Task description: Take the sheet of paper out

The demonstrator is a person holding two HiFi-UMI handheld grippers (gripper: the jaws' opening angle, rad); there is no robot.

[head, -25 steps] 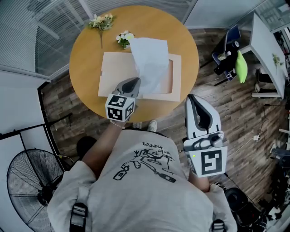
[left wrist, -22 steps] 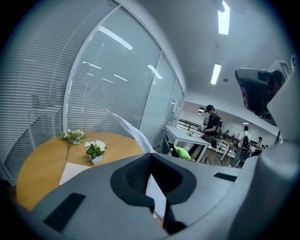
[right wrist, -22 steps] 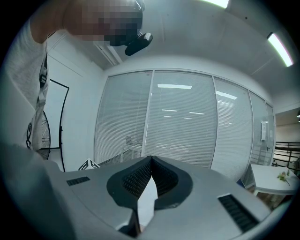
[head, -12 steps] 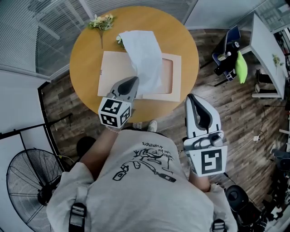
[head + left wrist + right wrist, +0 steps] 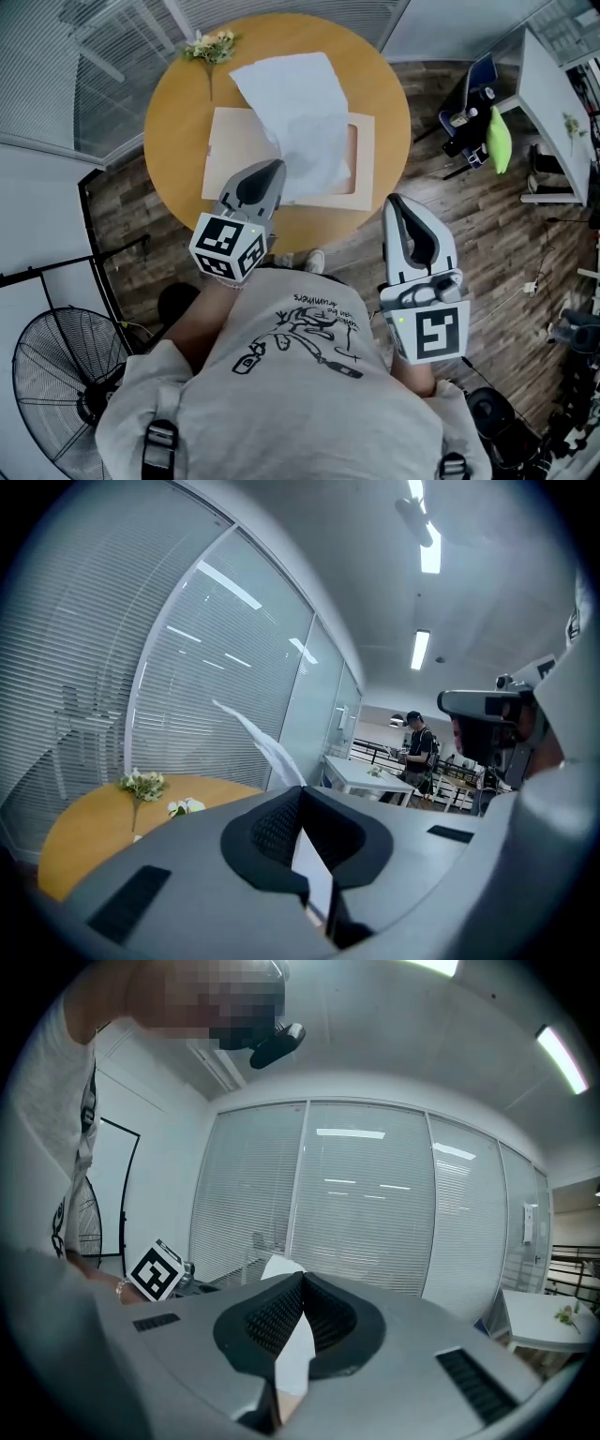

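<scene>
Sheet of paper [image 5: 300, 112]: raised higher above the tan envelope [image 5: 234, 155] than a second ago, and in the head view it now hides the white flower [image 5: 185, 806] beyond the envelope.
Left gripper [image 5: 274, 167]: at the envelope's near edge, jaws clamped on the sheet's near end, probably to draw it free.
Right gripper [image 5: 394, 202]: off the envelope's near right corner, jaws together, empty.
Not determinable: whether any of the sheet remains inside the envelope.

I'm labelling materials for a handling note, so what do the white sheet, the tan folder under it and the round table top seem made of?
White sheet: thin matte paper; it bends and wrinkles.
Tan folder: likely matte card or kraft paper, flat with crisp edges.
Table top: smooth orange-brown, probably wood or laminate; no grain shows.
</scene>
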